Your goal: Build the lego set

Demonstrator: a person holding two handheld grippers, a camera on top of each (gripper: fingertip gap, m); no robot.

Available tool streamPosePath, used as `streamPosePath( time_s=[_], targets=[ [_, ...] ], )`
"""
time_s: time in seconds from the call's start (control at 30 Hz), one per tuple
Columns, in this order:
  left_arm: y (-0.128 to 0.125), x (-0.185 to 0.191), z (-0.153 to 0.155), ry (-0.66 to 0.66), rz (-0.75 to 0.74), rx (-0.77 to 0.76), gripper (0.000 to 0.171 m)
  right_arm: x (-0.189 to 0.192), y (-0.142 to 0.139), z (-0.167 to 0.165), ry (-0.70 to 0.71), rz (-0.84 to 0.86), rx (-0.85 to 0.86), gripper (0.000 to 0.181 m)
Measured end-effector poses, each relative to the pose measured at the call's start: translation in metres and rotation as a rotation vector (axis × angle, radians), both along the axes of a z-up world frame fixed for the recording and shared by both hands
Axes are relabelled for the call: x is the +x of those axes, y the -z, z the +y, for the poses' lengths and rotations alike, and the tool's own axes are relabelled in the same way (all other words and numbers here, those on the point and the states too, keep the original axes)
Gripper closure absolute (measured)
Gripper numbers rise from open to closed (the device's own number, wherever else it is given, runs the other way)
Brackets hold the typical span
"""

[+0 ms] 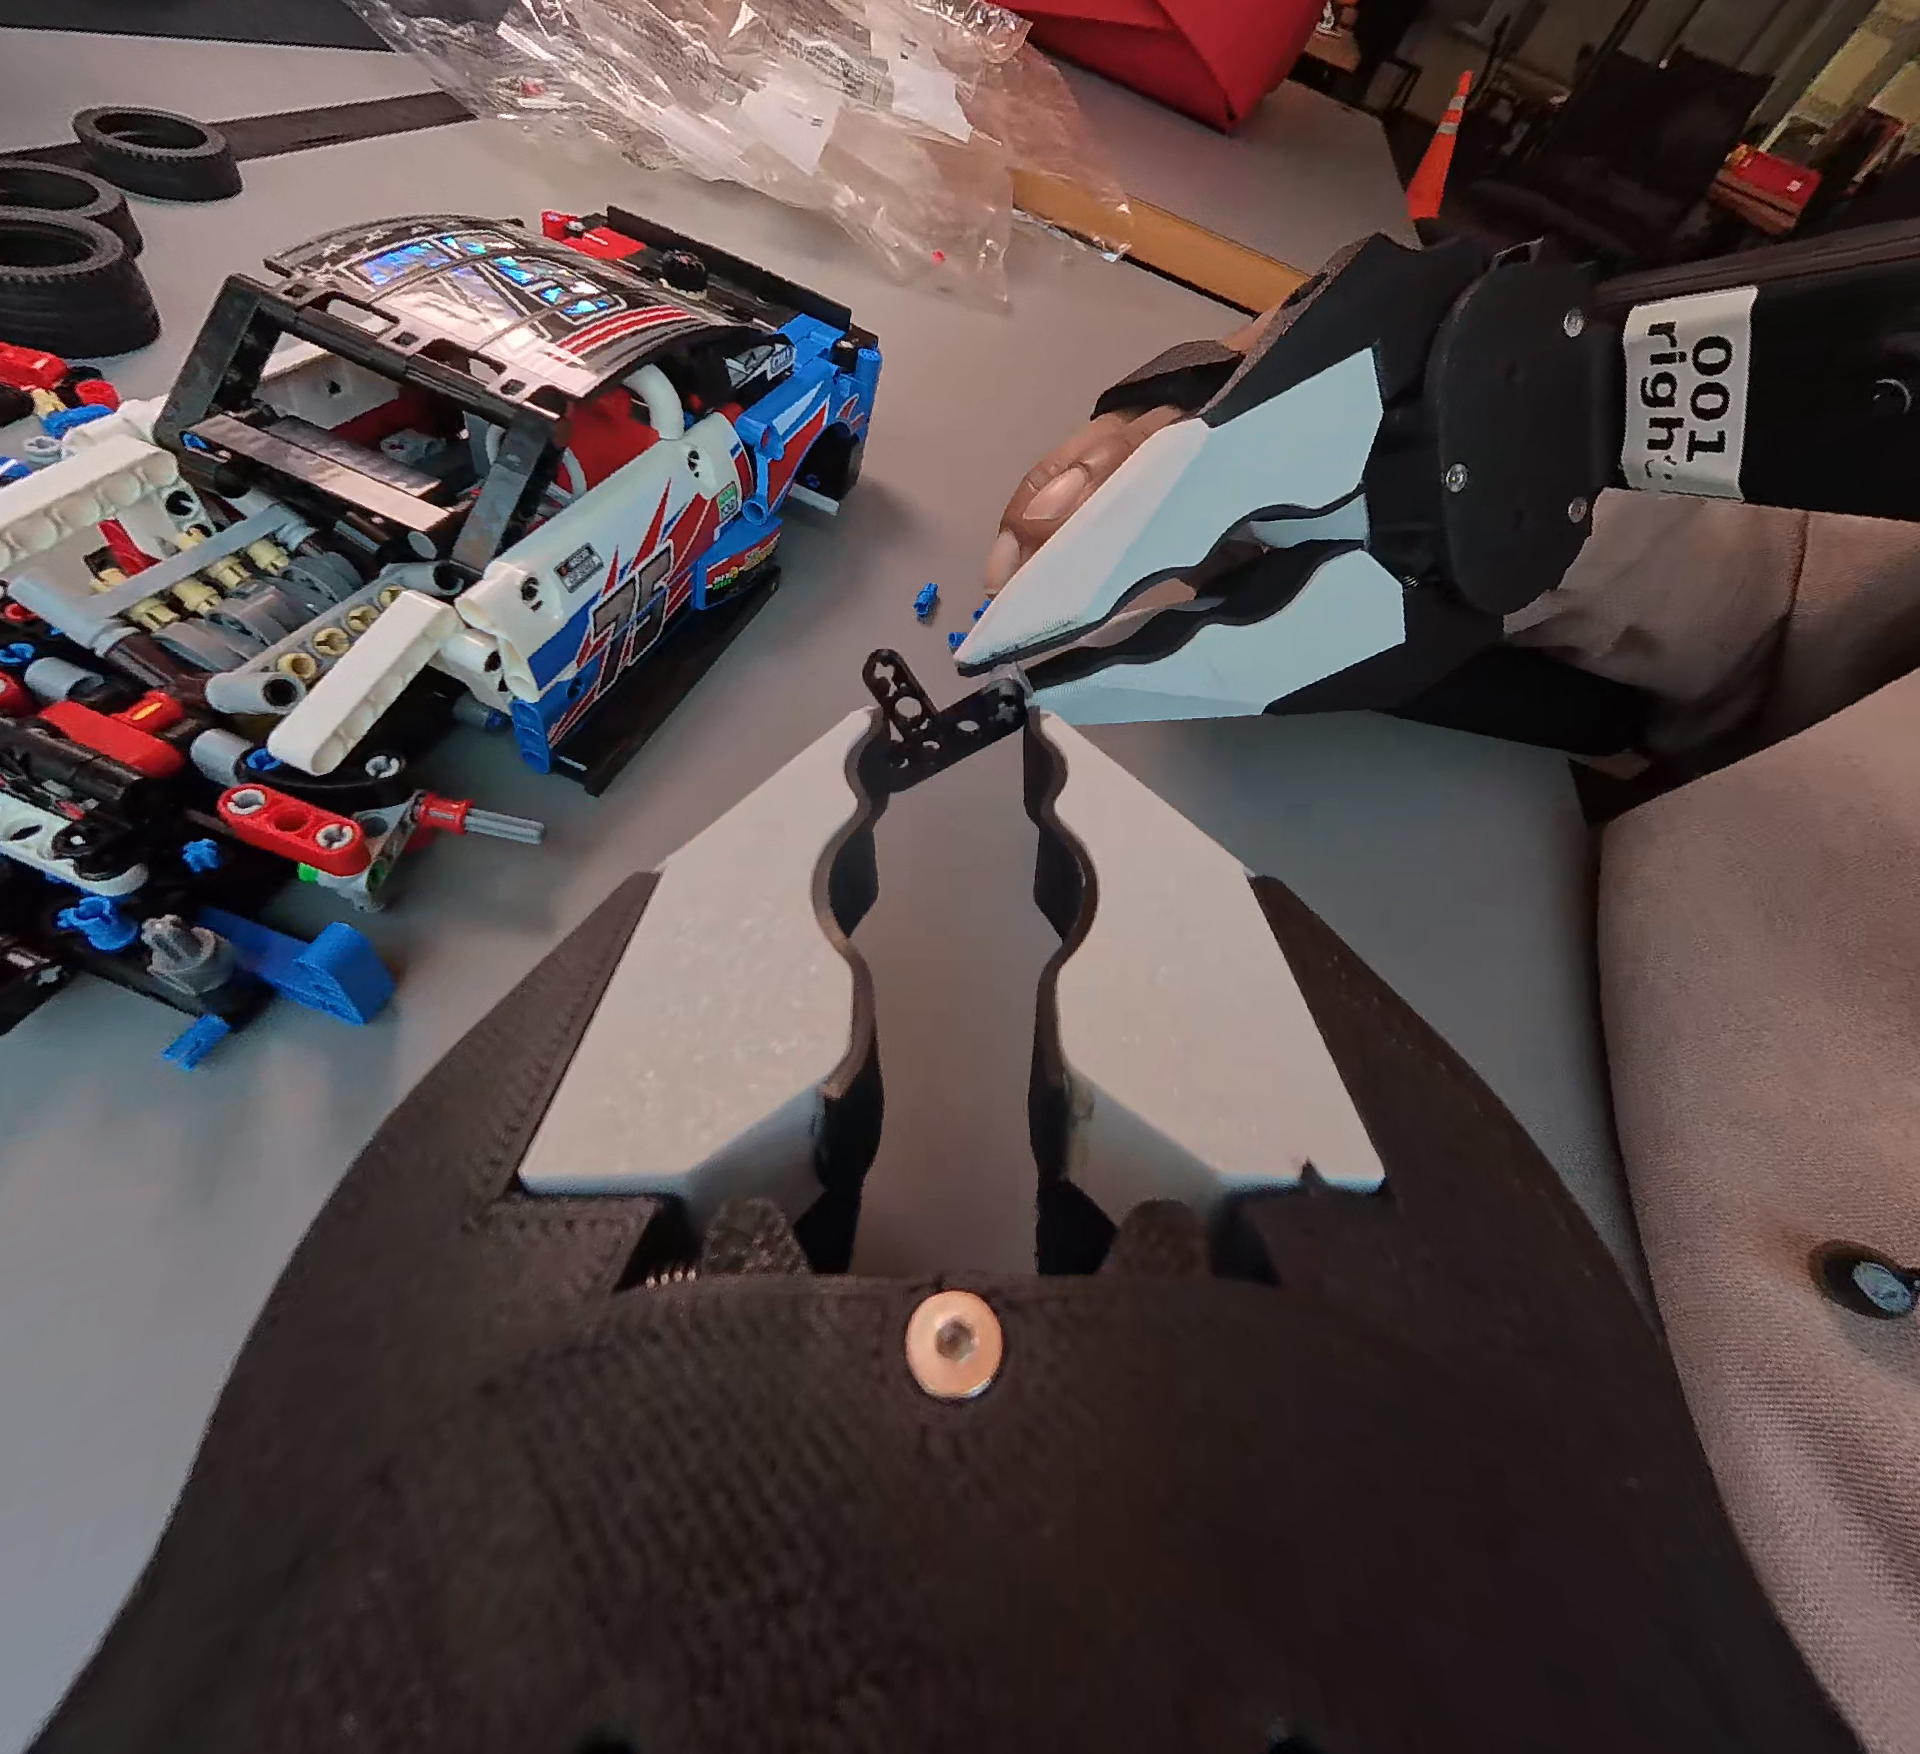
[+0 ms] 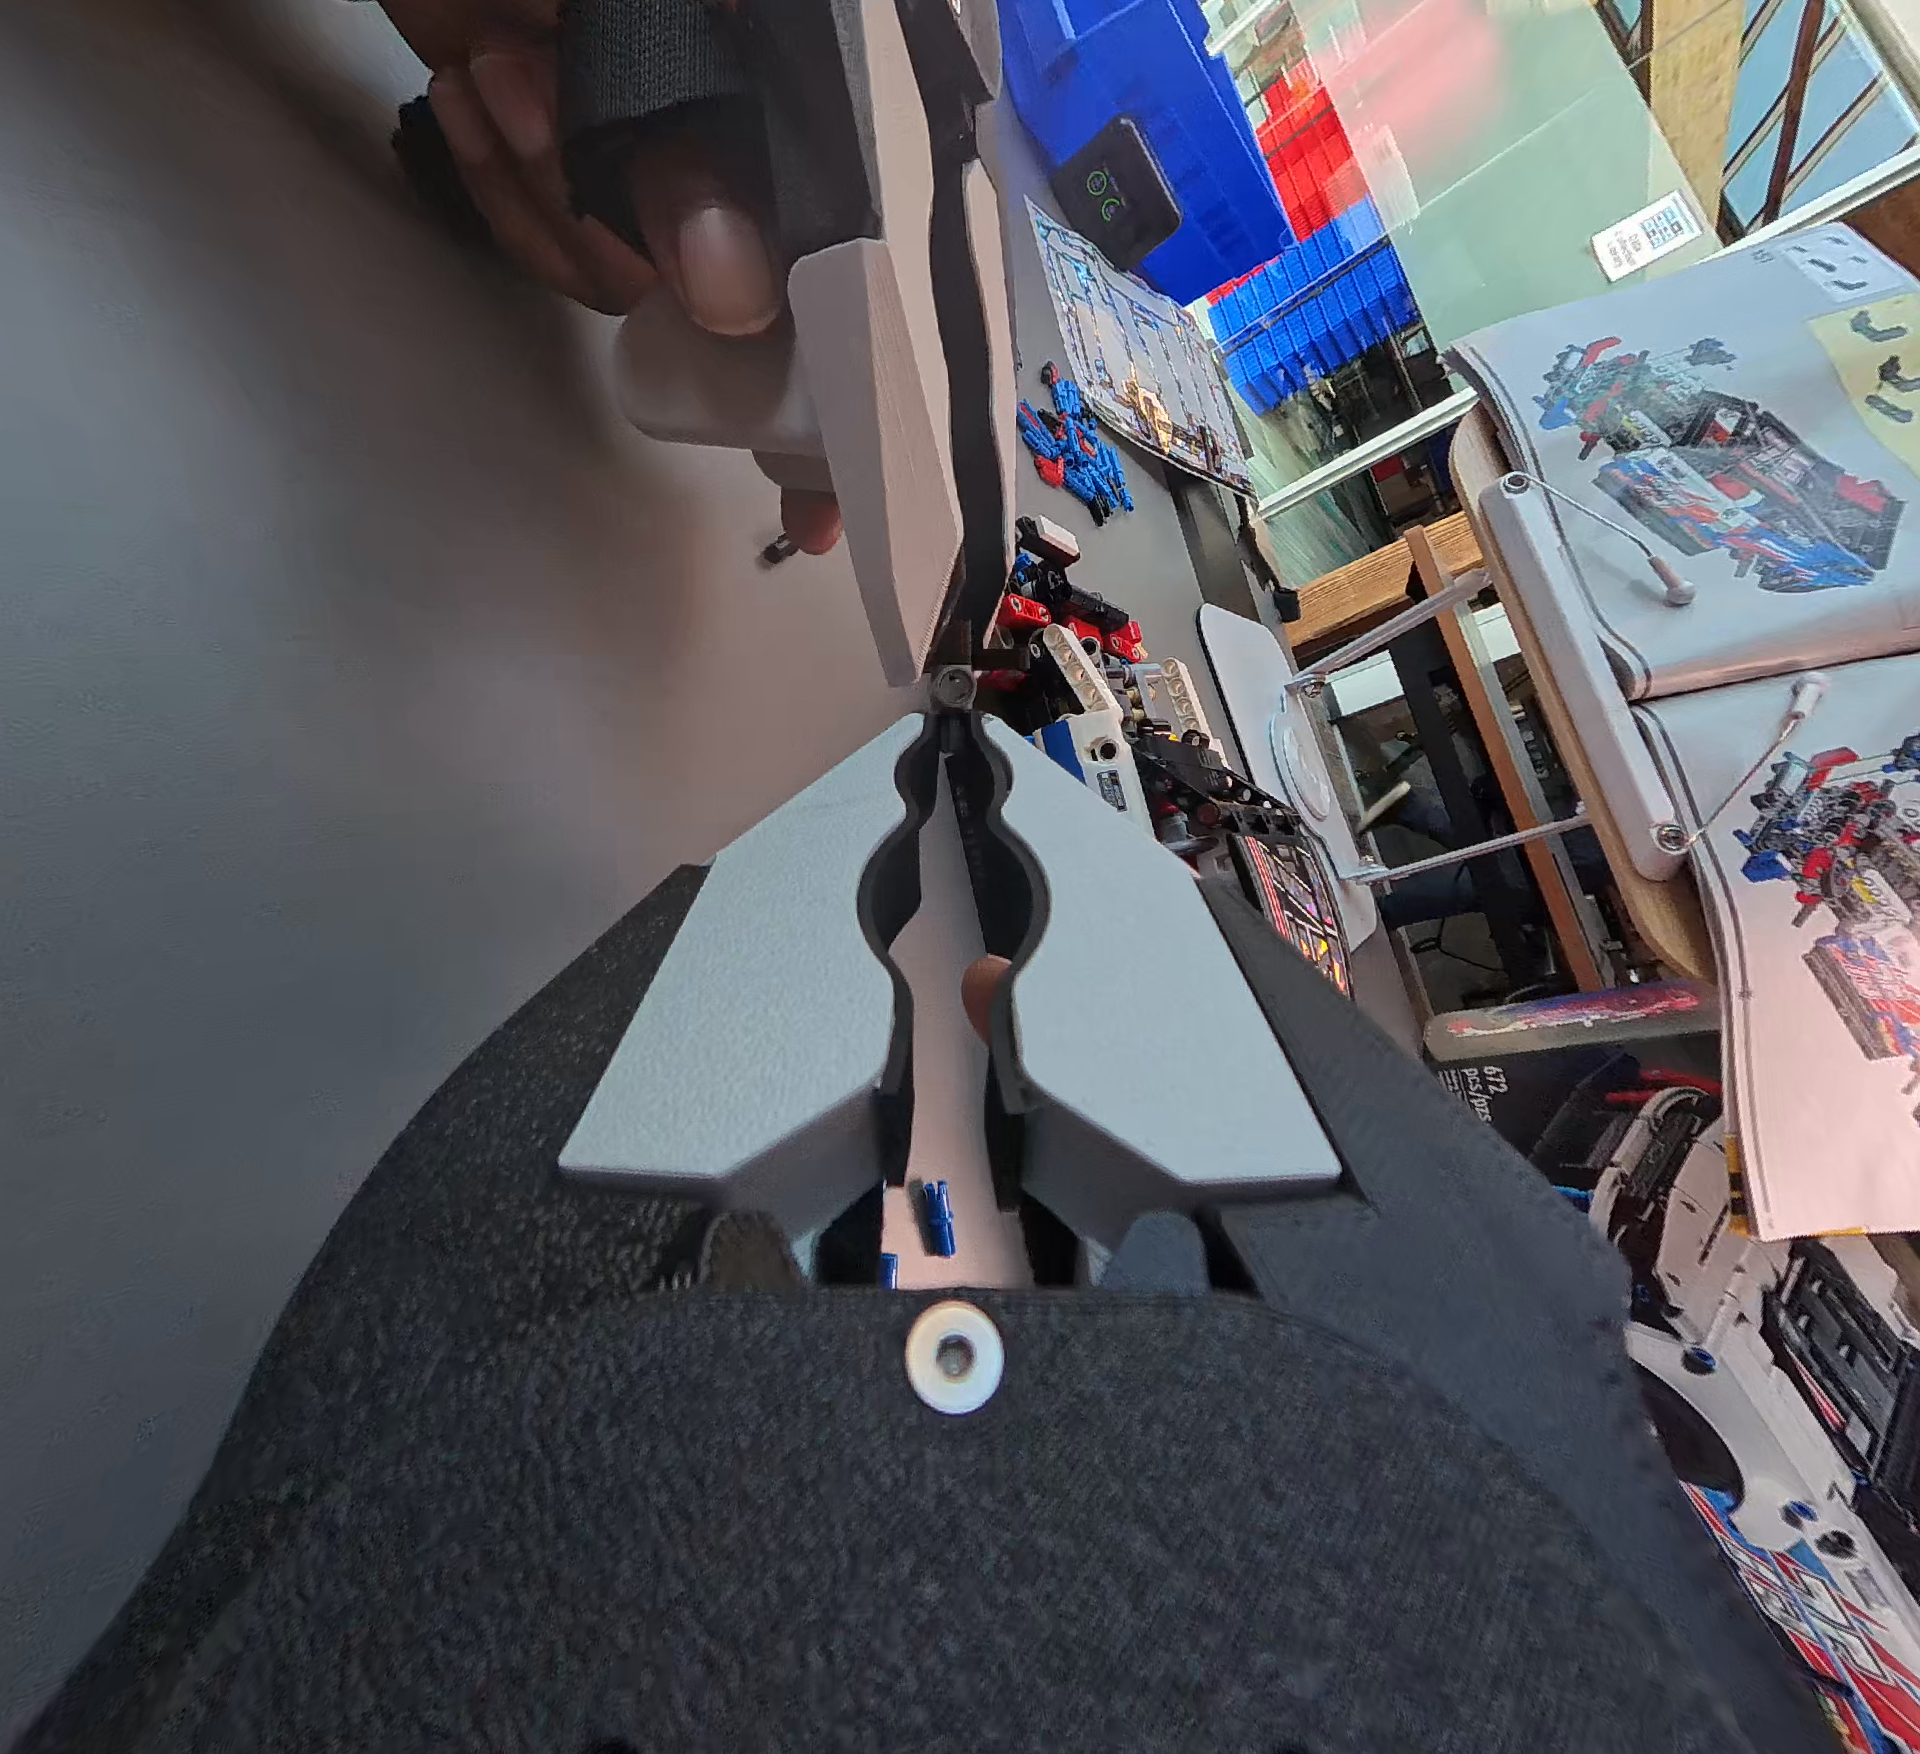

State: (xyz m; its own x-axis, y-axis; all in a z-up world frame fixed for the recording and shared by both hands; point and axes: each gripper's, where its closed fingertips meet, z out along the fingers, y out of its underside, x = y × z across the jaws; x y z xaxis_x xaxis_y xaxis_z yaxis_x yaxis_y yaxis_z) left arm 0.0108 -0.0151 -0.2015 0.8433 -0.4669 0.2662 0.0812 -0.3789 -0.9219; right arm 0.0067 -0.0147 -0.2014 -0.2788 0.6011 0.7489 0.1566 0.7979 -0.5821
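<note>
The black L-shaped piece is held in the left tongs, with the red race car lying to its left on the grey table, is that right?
Not quite: the race car is mainly blue and white, not red, as the left wrist view shows. The black L-shaped piece is indeed in the left tongs, on the grey table.

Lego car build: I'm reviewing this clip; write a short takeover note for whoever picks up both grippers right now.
Left gripper: shut on black L-shaped beam, held above the table.
Right gripper: tips meet the beam's far end; whether it grips anything cannot be told.
Car: left of the grippers, roof and side panels on, front end open, no wheels fitted.
Tyres lie at the far left; loose blue pins sit near the right gripper.
Instruction booklet is open on a stand.
Left: finish the beam, close the front, fit wheels.
</note>
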Motion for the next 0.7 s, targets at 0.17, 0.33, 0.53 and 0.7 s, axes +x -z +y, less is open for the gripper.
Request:
streamPosePath(
  time_s=[0.17,0.33,0.53,0.7],
  targets=[
    [-0.004,0.002,-0.003,0.025,-0.035,0.007,0.148,0.002,-0.005,-0.004,-0.030,0.019,-0.046,0.179],
    [-0.018,0.008,-0.009,0.096,-0.126,0.050,0.148,0.006,-0.010,-0.009,-0.089,0.028,-0.186,0.174],
    [-0.025,0.017,-0.016,0.175,-0.214,0.053,0.149,0.013,-0.025,-0.018,-0.172,0.060,-0.275,0.180],
    [-0.026,0.017,-0.016,0.176,-0.235,0.054,0.148,0.014,-0.025,-0.018,-0.172,0.053,-0.294,0.180]
  ],
)
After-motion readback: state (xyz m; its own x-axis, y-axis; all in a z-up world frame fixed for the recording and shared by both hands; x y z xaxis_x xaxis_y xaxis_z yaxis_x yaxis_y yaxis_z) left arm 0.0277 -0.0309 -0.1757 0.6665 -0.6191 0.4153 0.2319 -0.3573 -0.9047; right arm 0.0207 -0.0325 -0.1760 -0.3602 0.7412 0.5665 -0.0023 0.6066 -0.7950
